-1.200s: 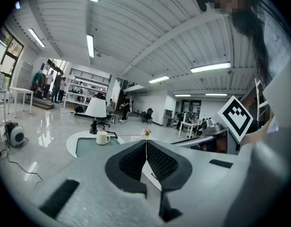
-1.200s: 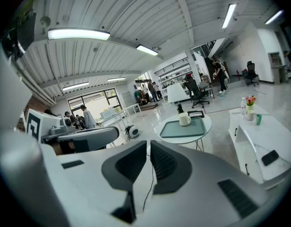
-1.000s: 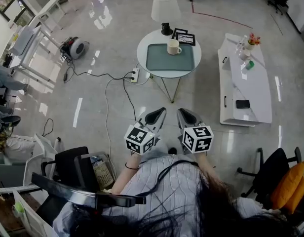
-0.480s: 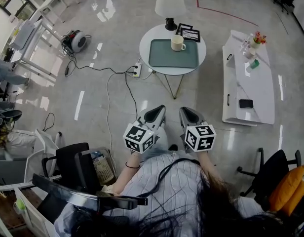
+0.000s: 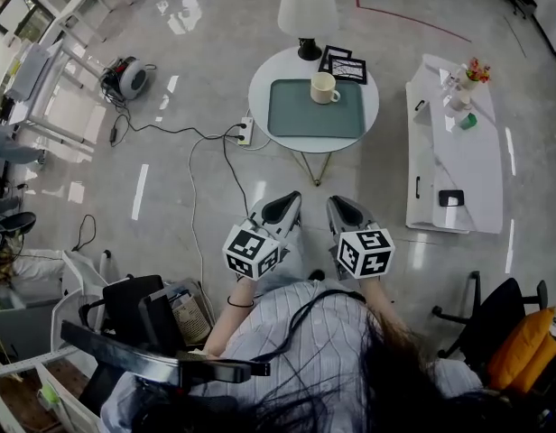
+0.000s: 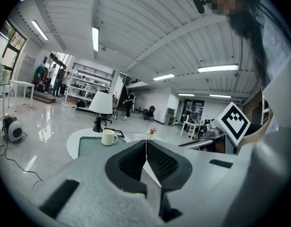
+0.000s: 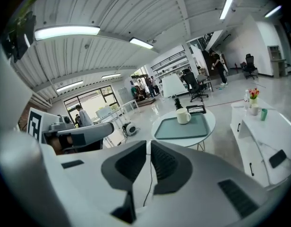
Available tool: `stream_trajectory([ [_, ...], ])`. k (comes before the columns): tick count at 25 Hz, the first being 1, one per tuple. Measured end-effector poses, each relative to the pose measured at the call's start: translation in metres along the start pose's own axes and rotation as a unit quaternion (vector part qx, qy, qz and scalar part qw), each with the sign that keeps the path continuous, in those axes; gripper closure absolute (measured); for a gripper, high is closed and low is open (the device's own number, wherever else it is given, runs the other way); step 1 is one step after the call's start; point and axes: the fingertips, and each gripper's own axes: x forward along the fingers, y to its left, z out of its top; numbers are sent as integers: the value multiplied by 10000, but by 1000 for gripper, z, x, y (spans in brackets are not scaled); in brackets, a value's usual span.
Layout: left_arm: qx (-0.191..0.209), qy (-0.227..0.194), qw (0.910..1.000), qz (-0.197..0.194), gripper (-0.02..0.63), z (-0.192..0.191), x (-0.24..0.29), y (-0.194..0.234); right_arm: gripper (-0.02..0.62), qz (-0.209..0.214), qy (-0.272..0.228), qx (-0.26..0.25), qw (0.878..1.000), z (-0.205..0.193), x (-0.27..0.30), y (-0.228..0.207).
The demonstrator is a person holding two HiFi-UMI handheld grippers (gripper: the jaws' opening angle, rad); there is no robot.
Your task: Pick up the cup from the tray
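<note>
Well ahead of me across the shiny floor [image 5: 170, 242] stands a round white table [image 5: 264, 93], with a green tray [image 5: 305, 120] on it and a lamp [image 5: 307, 7] at its far edge. I hold my left gripper [image 5: 291, 198] and right gripper [image 5: 336, 202] side by side near my body, the jaws of each pressed together on nothing. The cream cup [image 5: 322, 87] sits upright at the tray's far right corner, handle turned right (glazed ceramic, by its look). I judge it rigid, fairly light, slippery and breakable. Pinching the rim wall, or the handle, looks the safest hold.
</note>
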Motion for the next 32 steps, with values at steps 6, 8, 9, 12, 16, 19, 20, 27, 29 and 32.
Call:
stream_trajectory([
  [6,0,148,9998,-111,592,15,26,49,551,-60,105,138,9998,22,52,-9],
  [8,5,182,9997,-145,592,21,34,65,551,-89,123,186,9997,31,68,-12],
  [9,5,194,9997,-160,592,25,38,74,550,-103,129,203,9997,36,76,-13],
  [12,16,217,9995,-212,592,33,50,99,551,-144,131,219,9996,51,102,-15],
  [16,57,232,9992,-333,592,47,67,130,551,-256,105,268,9993,69,128,-16],
  [19,173,234,9985,-473,592,58,77,144,550,-386,74,318,9987,80,142,-20],
  [20,224,240,9982,-509,592,60,79,148,550,-424,63,323,9986,82,147,-21],
  [27,167,354,9967,-712,592,56,100,164,549,-609,112,353,9975,89,159,-32],
  [29,152,386,9963,-758,592,57,108,165,550,-676,102,390,9969,93,159,-40],
  [32,163,433,9955,-823,592,57,122,165,549,-709,15,454,9965,100,161,-55],
])
